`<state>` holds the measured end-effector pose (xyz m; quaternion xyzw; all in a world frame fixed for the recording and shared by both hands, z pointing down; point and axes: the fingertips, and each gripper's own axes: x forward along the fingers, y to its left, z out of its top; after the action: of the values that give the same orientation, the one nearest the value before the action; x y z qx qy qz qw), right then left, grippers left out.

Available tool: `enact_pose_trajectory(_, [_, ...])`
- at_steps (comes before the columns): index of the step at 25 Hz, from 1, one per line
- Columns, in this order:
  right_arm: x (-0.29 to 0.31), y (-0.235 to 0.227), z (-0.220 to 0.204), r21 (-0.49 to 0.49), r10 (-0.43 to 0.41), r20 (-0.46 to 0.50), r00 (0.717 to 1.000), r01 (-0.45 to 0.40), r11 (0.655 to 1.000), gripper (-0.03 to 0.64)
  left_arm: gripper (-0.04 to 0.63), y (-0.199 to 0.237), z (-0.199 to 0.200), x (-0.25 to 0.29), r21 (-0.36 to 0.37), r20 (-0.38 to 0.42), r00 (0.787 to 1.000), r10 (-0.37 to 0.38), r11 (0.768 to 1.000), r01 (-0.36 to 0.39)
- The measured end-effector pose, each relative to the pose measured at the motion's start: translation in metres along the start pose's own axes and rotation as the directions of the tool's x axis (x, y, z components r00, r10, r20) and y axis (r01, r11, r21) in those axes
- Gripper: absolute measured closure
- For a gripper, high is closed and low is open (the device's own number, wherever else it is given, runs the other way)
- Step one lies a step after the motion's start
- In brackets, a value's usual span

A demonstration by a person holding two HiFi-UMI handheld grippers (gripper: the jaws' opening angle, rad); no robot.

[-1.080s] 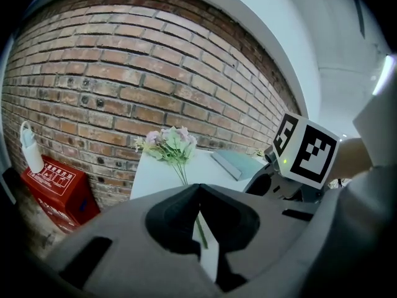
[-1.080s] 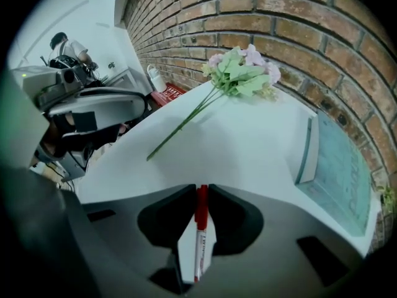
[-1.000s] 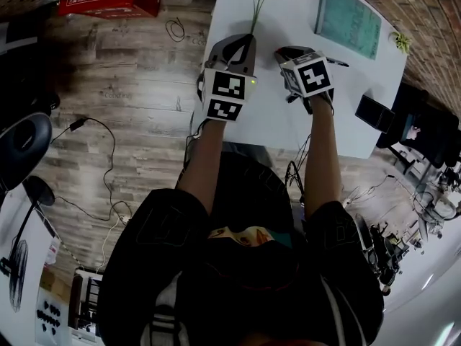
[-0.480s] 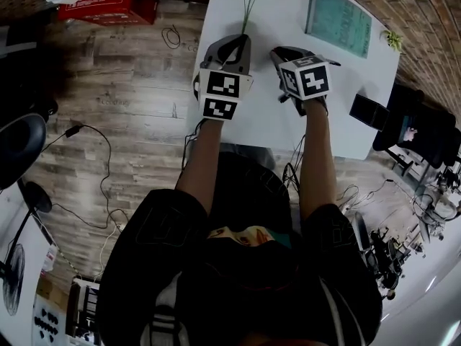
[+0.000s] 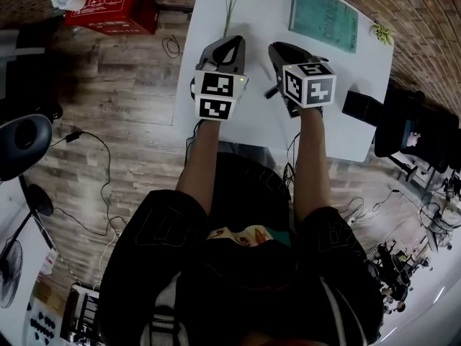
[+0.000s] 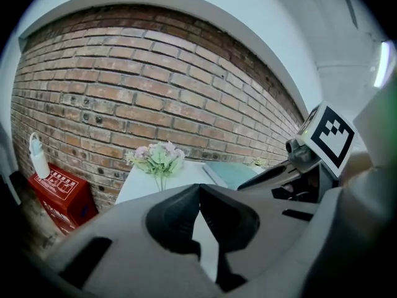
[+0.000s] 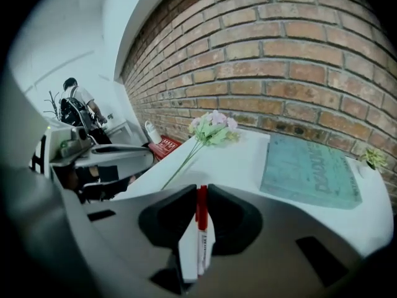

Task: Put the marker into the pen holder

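Marker (image 7: 200,241), red cap forward, pinched between jaws of right claw (image 7: 201,197), held over white table (image 5: 248,125). Left claw (image 6: 198,194) clenched on nothing. Step in hand, my guess: carrying. Pen holder nowhere in view. Next: find it, line marker over its mouth.

A red-brown brick wall (image 6: 155,73) runs behind the white surface (image 5: 270,6). The floor (image 5: 122,114) is weathered grey-brown wood planks, with a red box (image 5: 112,6) near the wall and black cables (image 5: 90,146) trailing across it.
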<state>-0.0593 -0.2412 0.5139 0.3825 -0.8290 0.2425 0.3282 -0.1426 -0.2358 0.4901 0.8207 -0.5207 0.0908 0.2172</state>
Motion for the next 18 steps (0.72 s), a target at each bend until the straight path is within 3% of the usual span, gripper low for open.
enact_pose_trajectory(6, [-0.038, -0.019, 0.007, 0.054, -0.004, 0.139, 0.99, -0.003, 0.999, 0.554, 0.591, -0.032, 0.005, 0.002, 0.001, 0.022, 1.0, 0.012, 1.0, -0.012])
enact_pose_trajectory(18, [-0.109, -0.061, 0.013, 0.149, -0.029, 0.36, 0.933, -0.027, 0.988, 0.554, 0.591, -0.087, 0.024, 0.013, 0.045, 0.05, 0.999, 0.002, 0.999, -0.004])
